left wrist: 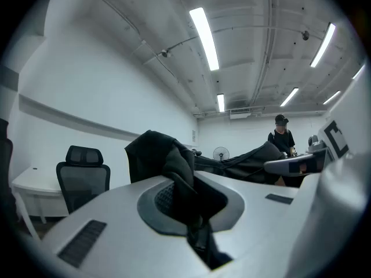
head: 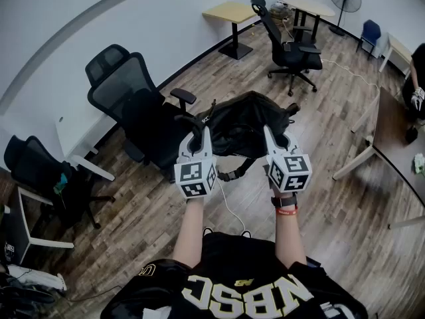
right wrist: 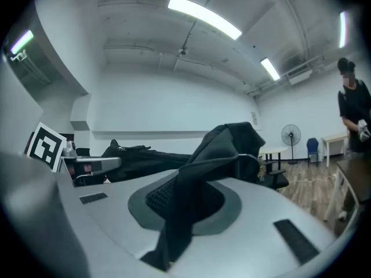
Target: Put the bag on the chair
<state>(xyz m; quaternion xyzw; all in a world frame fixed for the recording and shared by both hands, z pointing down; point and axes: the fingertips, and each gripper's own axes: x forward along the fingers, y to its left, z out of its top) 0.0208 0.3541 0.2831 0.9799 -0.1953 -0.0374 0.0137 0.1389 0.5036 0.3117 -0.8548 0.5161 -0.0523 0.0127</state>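
The chair [head: 133,105] stands at your left. Your left gripper [head: 198,137] pinches the bag's left edge. The bag [head: 242,121] hangs just right of the chair, and your right gripper [head: 273,138] pinches its right edge.

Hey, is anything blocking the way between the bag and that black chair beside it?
Nothing separate shows. The bag hangs beside the chair; only its armrest faces the bag.
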